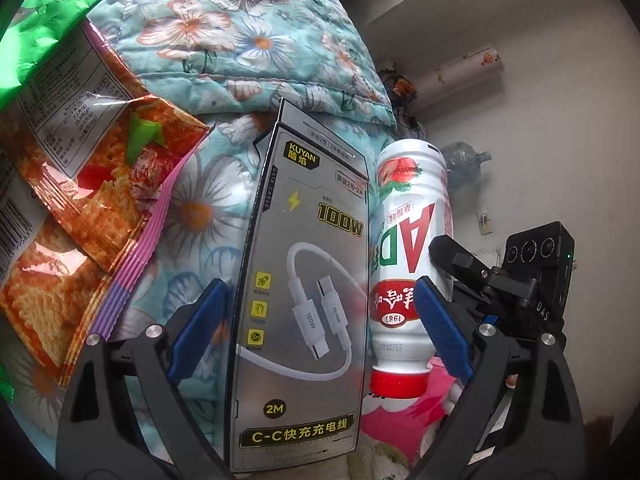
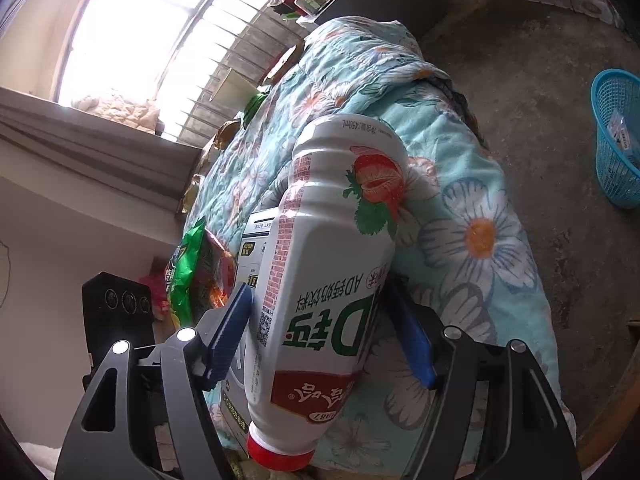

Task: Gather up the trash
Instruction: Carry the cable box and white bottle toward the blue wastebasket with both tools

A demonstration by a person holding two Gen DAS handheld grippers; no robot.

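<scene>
A white strawberry-milk bottle (image 2: pixel 320 264) with a red cap (image 2: pixel 280 454) lies on the floral quilt (image 2: pixel 472 184), cap towards me. My right gripper (image 2: pixel 319 288) straddles it, its blue pads (image 2: pixel 230 332) close beside the bottle with a slim gap on the right side. In the left wrist view a grey charging-cable box (image 1: pixel 304 280) lies beside the same bottle (image 1: pixel 408 240). My left gripper (image 1: pixel 320 284) stands open around both, quilt showing between its left pad (image 1: pixel 200 328) and the box. A black finger (image 1: pixel 460 260) of the right gripper sits at the bottle's right.
Orange (image 1: pixel 100 208) and green (image 1: pixel 44 36) snack bags lie on the quilt left of the box. A blue mesh basket (image 2: pixel 618 136) stands on the concrete floor right of the bed. A barred window (image 2: pixel 160 32) is beyond the bed. Pink fabric (image 1: pixel 400 412) lies under the bottle's cap.
</scene>
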